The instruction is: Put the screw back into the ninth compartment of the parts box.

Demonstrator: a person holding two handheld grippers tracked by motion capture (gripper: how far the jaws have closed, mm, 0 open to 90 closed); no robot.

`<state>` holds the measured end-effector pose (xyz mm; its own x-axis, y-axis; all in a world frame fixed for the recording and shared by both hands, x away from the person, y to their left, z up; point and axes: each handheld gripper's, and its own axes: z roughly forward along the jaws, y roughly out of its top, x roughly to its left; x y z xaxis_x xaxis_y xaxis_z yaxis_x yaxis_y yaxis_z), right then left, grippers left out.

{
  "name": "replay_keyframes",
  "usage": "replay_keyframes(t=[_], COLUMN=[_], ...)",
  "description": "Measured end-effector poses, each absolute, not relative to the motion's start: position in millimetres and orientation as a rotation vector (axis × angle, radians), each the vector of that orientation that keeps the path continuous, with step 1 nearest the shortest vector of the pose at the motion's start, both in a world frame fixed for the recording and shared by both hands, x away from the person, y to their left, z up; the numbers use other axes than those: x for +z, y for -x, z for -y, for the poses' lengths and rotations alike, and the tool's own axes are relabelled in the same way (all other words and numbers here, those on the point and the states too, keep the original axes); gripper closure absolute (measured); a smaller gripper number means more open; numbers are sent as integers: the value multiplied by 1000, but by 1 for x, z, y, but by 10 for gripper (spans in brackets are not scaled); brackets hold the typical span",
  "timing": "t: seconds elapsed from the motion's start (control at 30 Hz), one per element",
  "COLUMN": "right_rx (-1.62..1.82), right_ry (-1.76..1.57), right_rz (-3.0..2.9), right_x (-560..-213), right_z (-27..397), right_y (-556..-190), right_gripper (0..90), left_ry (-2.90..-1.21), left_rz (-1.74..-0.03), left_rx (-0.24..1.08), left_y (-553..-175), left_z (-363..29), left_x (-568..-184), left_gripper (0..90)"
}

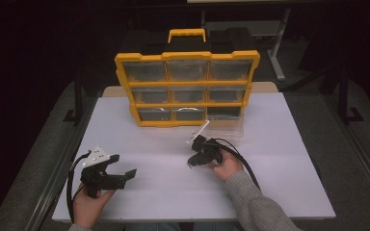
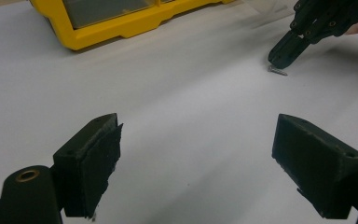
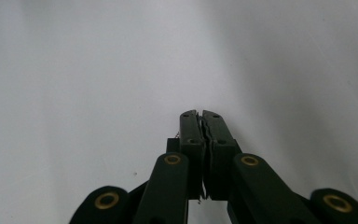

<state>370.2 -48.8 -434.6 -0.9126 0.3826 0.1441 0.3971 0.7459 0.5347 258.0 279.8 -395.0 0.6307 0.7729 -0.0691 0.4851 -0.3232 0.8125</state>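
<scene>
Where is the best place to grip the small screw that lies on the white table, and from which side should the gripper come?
Grip the small screw across its thin shank, coming from straight above. It lies flat on the white table, so jaws should straddle it crosswise and close near the surface. The right gripper sits just above it with jaws shut.

One yellow plastic organiser case with a black body stands upright on the one white table. Its front shows nine clear-lidded compartments, three rows of three. One clear plastic bin lies just in front of the case. One small metal screw lies farther forward. Two black two-jaw grippers: left gripper, right gripper.
</scene>
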Motion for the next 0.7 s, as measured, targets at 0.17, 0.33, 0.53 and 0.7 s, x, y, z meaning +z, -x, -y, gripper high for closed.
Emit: replay_keyframes(t=[0.17,0.33,0.53,0.7], right_rx=[-913,-942,-984,-1016], right_ry=[643,632,605,591], right_rz=[2923,2920,2891,2883], right_x=[-430,-420,-407,-391], right_z=[51,55,62,68], right_y=[-369,-368,-368,-370], right_gripper=[869,870,870,869], left_ry=[-1980,-1976,-1990,-1986], left_rz=[-998,-997,-989,-991], left_rx=[419,421,424,424], left_y=[-258,-257,-257,-258], left_z=[-281,-280,-280,-280], left_x=[-395,-395,-395,-395], left_gripper=[149,149,149,149])
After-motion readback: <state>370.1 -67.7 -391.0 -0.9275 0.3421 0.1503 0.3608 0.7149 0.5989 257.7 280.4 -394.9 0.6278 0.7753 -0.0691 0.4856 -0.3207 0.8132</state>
